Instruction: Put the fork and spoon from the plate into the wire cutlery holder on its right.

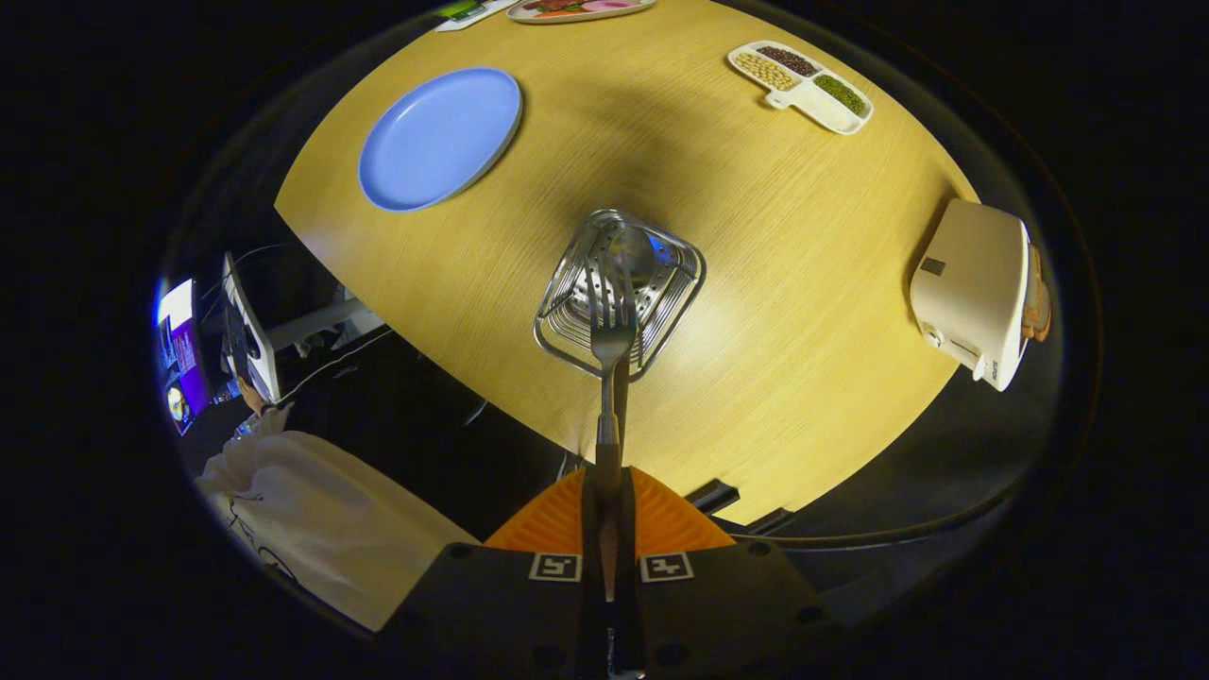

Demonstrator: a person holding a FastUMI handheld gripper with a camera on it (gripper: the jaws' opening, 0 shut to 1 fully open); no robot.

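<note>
My gripper [606, 491] is shut on the handle of a metal fork [612, 326], held high above the wooden table [784, 283]. The fork points forward with its tines over the square wire cutlery holder [567, 326] standing below. A spoon bowl [631, 250] shows inside the holder, just beyond the tines. The blue plate [439, 137] lies to the left of the holder, farther off, with nothing on it.
A white toaster [973, 288] with bread slices stands on the right of the table. A white divided dish [801, 85] of beans lies at the far right, another plate [578, 8] of food at the far edge. A white sleeve [312, 519] is left of my fingers.
</note>
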